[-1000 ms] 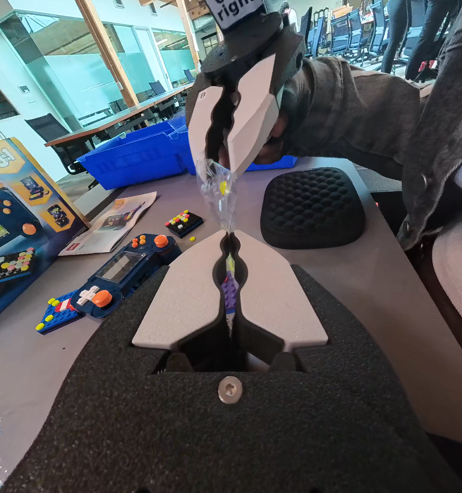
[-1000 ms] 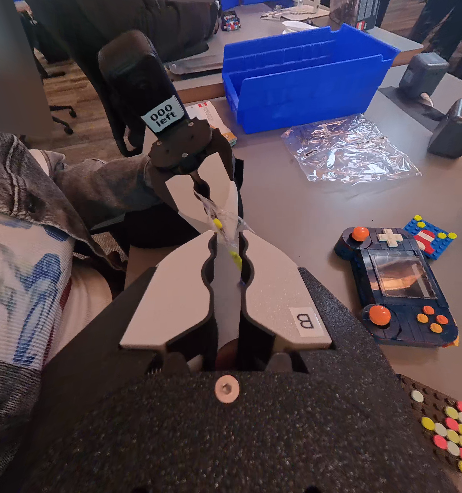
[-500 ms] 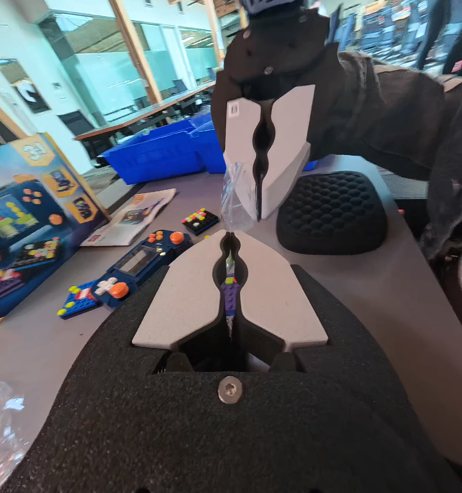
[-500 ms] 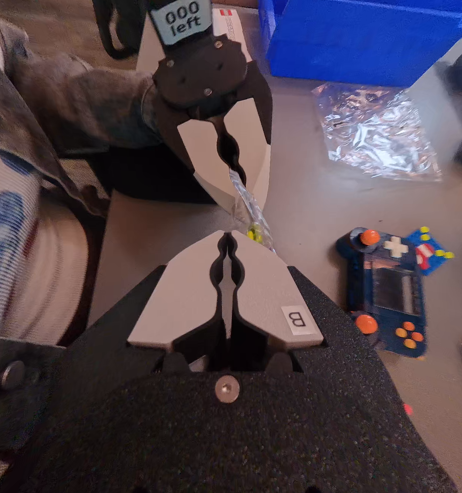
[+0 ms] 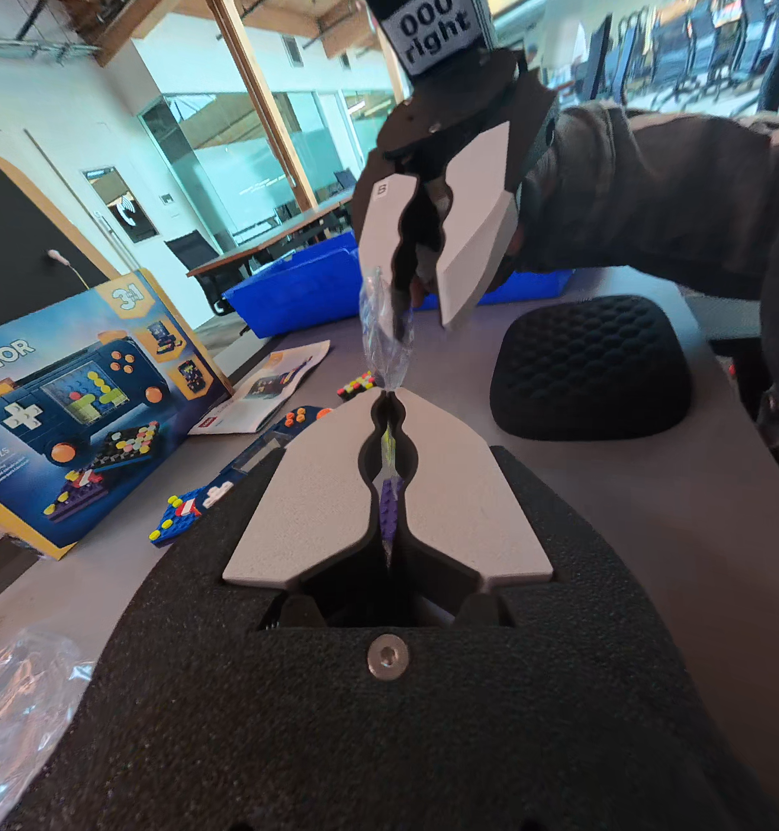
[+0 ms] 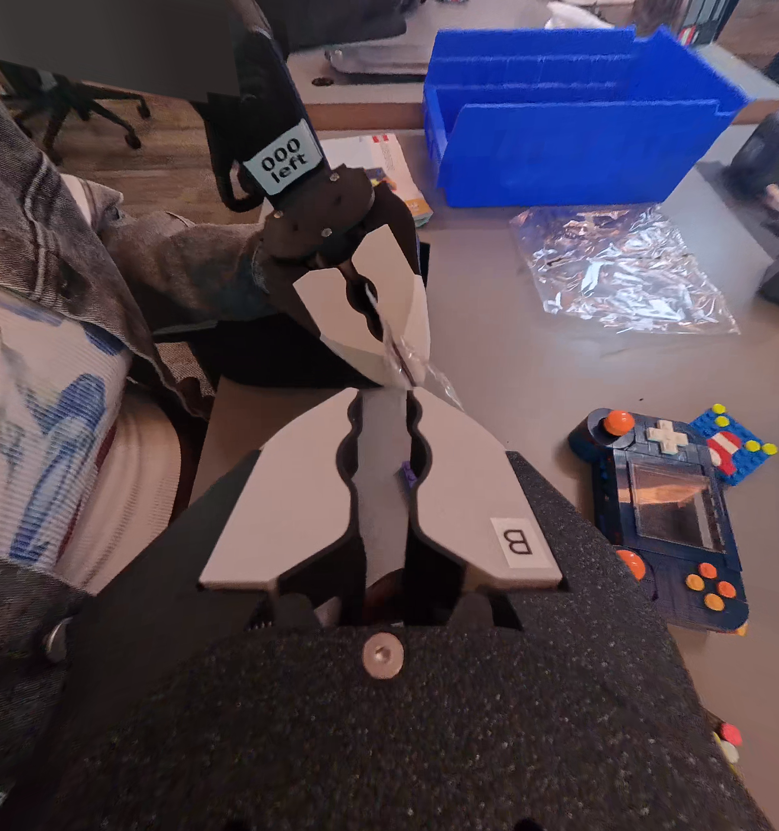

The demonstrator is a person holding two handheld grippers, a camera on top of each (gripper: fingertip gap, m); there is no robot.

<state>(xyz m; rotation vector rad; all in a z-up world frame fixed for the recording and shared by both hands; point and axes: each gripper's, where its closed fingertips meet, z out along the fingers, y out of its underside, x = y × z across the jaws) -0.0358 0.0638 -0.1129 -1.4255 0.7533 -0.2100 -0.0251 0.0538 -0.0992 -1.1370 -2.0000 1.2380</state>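
My left gripper (image 5: 390, 393) is shut on a small clear plastic bag (image 5: 385, 341) holding a purple brick (image 5: 388, 508) and yellow pieces. The bag's top sticks up past the fingertips. My right gripper (image 5: 419, 326) hangs just above it, tips down and open, with the bag's top against one finger. In the right wrist view my right gripper (image 6: 386, 395) is open with a narrow gap. The left gripper (image 6: 401, 382) meets it tip to tip with the bag (image 6: 441, 386). A small purple piece (image 6: 406, 474) shows by the right finger's inner edge; whether it is resting or loose I cannot tell.
On the grey table: a dark blue brick-built game console (image 6: 662, 517), a blue studded plate (image 6: 734, 445), a crinkled clear plastic sheet (image 6: 617, 274), a blue bin (image 6: 572, 148), a booklet (image 5: 266, 386), the set's box (image 5: 77, 404), a black cushion pad (image 5: 590, 368). Less than 4 cm separates the two grippers' tips.
My right gripper, shut beside the bag half a second ago, has opened and swung back over the bag's top. My left gripper still grips the bag. A purple piece now shows between the right fingers.
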